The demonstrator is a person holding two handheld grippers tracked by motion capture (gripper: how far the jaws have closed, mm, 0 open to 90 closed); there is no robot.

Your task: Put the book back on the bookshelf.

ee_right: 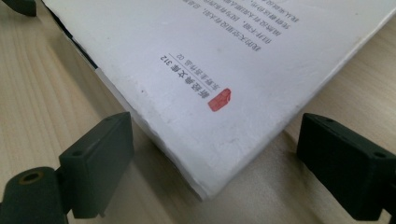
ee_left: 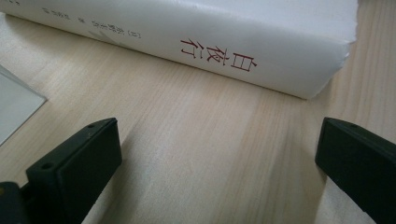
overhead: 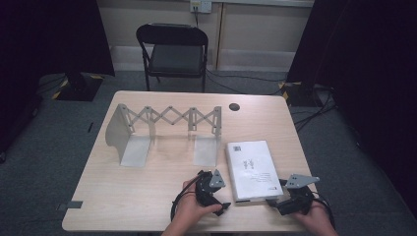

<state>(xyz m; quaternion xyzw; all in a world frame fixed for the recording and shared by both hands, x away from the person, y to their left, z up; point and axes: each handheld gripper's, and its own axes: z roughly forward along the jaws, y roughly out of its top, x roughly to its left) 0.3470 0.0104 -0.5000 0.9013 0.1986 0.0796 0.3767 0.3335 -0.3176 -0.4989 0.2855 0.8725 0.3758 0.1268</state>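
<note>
Left tongs (overhead: 223,204) gaping beside book (overhead: 251,167), right tongs (overhead: 273,201) astride corner

Matt white paper-covered book (overhead: 251,168) lies on smooth pale wood-grain table (overhead: 147,191) beside grey metal rack (overhead: 162,132).

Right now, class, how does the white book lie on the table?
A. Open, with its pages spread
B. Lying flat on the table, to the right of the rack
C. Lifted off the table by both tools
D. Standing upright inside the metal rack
B: the high view shows the closed book lying flat on the table, right of the rack, with both tools open and not gripping it.
</note>
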